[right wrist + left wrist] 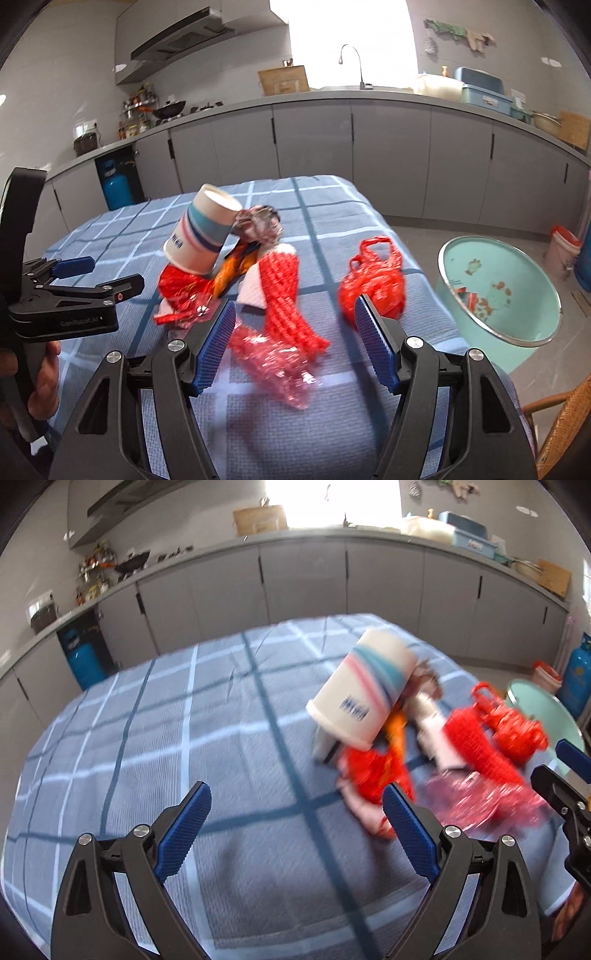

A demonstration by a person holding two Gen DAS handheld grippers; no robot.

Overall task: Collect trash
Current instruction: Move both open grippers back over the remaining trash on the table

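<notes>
While hovering over the blue checked surface [155, 746], left gripper [297, 827] spread wide, jaws empty, only bare cloth between the blue pads. Right gripper [295, 341] likewise parted and holding nothing, poised above a crinkled pink-red wrapper [275, 363] and the lower end of a red mesh net [284, 295], pads not pressing on either. Trash heaped in a loose pile toward the surface's right half: a paper cup [205, 236] with teal and pink stripes tilted on its side atop the heap, a crumpled clear wrapper [260, 223] touching its base, an orange wrapper [231, 275] poking out beneath, a red foil wrapper [177, 290] just left of that, a white scrap [253, 291] beside the net. Off to the right, apart from the pile, a knotted red plastic bag [373, 284] near the surface's edge. Beyond that edge, down on the floor, a mint-green basin [532, 280] with a few scraps already inside. Left view blurred, fine detail of the pile unclear there.
</notes>
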